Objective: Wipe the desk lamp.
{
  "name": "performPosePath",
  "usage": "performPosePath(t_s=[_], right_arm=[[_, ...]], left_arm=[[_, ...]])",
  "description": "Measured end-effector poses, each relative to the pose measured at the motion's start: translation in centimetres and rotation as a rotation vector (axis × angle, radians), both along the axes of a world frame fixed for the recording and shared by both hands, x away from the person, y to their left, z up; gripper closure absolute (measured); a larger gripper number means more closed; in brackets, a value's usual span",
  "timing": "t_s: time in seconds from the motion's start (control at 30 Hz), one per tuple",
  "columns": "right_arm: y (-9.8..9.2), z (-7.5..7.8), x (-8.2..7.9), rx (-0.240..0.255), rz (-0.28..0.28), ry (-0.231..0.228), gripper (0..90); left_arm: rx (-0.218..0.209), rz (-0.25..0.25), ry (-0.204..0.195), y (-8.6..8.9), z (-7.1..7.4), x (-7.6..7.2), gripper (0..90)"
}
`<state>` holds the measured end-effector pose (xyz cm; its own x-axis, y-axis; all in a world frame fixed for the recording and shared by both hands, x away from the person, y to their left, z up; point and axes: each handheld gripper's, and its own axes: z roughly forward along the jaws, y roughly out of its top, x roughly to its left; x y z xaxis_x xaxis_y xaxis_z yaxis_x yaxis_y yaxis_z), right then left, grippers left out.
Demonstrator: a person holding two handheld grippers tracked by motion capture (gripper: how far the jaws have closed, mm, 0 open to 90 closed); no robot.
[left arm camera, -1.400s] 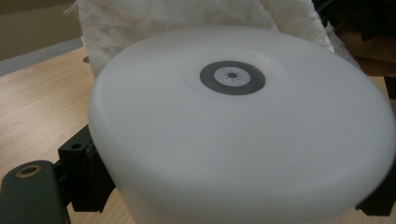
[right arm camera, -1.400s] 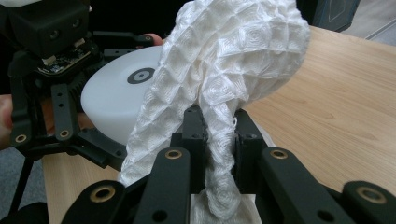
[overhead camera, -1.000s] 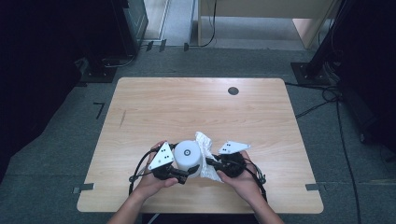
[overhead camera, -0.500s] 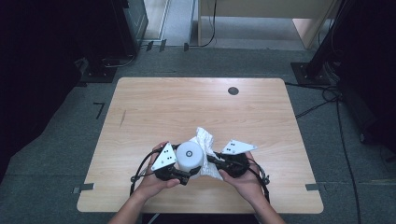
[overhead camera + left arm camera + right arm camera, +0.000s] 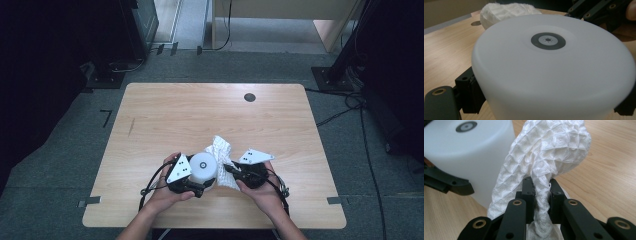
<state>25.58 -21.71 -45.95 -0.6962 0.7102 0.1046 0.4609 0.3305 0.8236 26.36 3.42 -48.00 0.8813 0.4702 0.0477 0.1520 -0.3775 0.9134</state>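
Observation:
A white round cylinder (image 5: 202, 162) with a dark ring mark on top (image 5: 548, 40) stands on the wooden table (image 5: 200, 115) near its front edge. My left gripper (image 5: 199, 180) is shut on it, one black jaw on each side of its wall (image 5: 546, 100). Just right of the cylinder, my right gripper (image 5: 229, 169) is shut on a white waffle-weave cloth (image 5: 221, 152). In the right gripper view the cloth (image 5: 549, 152) is pinched into a twisted strand between the jaws (image 5: 541, 187) and bulges up over them, leaning against the cylinder (image 5: 469, 152).
A small dark round hole (image 5: 249, 97) sits near the table's far edge. Bare wood lies behind and to both sides of the hands. Dark equipment, stands and cables (image 5: 345, 100) are on the grey floor around the table.

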Motion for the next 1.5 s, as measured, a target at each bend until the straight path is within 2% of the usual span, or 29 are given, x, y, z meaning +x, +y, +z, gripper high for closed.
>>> performPosePath(t_s=[0.1, 0.3, 0.43, 0.53, 0.7, 0.83, 0.9, 0.97, 1.07, 1.2, 1.27, 1.43, 1.5], right_arm=[[-0.2, 0.1, 0.0, 0.001, -0.001, -0.004, 78.9], [-0.5, 0.2, 0.2, 0.008, -0.013, -0.003, 78.9], [-0.8, 0.1, 0.4, 0.013, -0.02, 0.003, 78.9], [-1.0, 0.1, 0.5, 0.018, -0.022, 0.006, 78.9], [-1.3, 0.1, 0.5, 0.022, -0.034, 0.007, 78.9], [-1.6, 0.2, 0.6, 0.031, -0.044, 0.005, 78.9], [-1.7, 0.2, 0.6, 0.03, -0.044, 0.005, 78.9], [-1.7, 0.2, 0.7, 0.031, -0.046, 0.006, 78.9], [-1.8, 0.2, 0.7, 0.033, -0.049, 0.006, 78.9], [-1.8, 0.3, 0.6, 0.039, -0.048, -0.001, 78.9], [-1.9, 0.4, 0.6, 0.044, -0.047, -0.006, 78.9], [-1.8, 1.9, -0.4, 0.151, 0.028, -0.07, 78.9], [-1.5, 2.7, -0.9, 0.186, 0.061, -0.094, 78.9]], left_arm=[[0.019, 0.011, -0.005, -0.2, -0.2, 0.1, 8.4], [0.016, 0.019, -0.003, -0.2, -0.3, 0.2, 8.3], [0.009, 0.007, 0.024, -0.1, -0.4, 0.5, 8.0], [0.012, 0.034, 0.01, 0.0, -0.2, 0.2, 6.0], [-0.019, 0.101, 0.023, -0.1, -0.2, -0.9, 2.3], [-0.007, 0.208, 0.029, -1.4, -0.2, -1.6, 0.0], [-0.016, 0.259, 0.026, -1.8, -0.3, -2.0, 0.0], [0.011, 0.318, 0.021, -2.3, -0.5, -2.3, 1.3], [0.01, 0.356, 0.004, -2.6, -0.6, -2.6, 5.4], [0.017, 0.299, 0.009, -2.0, -0.4, -2.1, 7.9], [0.009, 0.241, -0.008, -1.5, -0.2, -1.6, 8.1], [-0.045, 0.073, 0.008, -0.1, 0.5, -0.6, 8.1], [-0.035, 0.054, -0.002, 0.1, 0.6, -0.6, 8.2]])
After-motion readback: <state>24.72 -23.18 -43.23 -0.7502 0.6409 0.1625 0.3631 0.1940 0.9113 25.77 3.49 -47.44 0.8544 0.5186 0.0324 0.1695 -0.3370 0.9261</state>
